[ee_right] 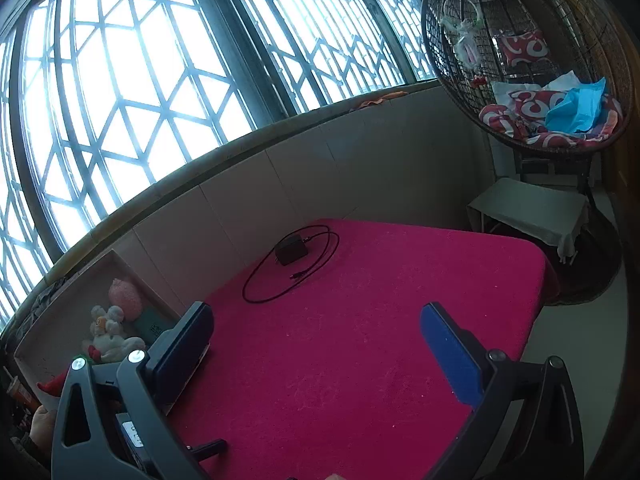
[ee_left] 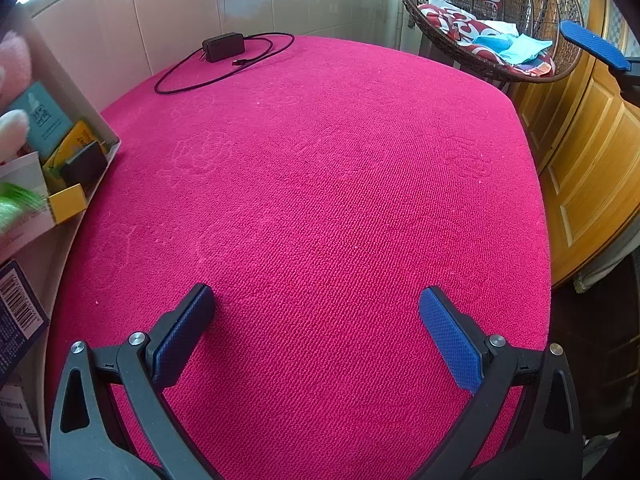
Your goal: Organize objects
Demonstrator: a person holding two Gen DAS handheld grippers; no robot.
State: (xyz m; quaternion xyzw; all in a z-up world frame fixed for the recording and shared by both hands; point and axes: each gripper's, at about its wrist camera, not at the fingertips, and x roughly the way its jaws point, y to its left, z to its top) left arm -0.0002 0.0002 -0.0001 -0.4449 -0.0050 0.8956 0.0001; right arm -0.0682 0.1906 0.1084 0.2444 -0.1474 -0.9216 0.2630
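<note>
- left gripper [ee_left: 316, 336] hovers over the pink cloth [ee_left: 320, 200], jaws wide, holding nothing; right gripper [ee_right: 316, 352] likewise
- box [ee_left: 80, 120] of items at the cloth's left edge; 1 plush [ee_right: 108, 336] inside
- charger [ee_left: 223, 46] with looped cable [ee_left: 224, 72] at the far edge, near the wall

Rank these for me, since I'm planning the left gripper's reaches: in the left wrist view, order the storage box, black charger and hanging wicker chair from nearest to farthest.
From the left gripper:
1. Storage box, left table edge.
2. Black charger, far side near the wall.
3. Hanging wicker chair, beyond the table, upper right.
</note>
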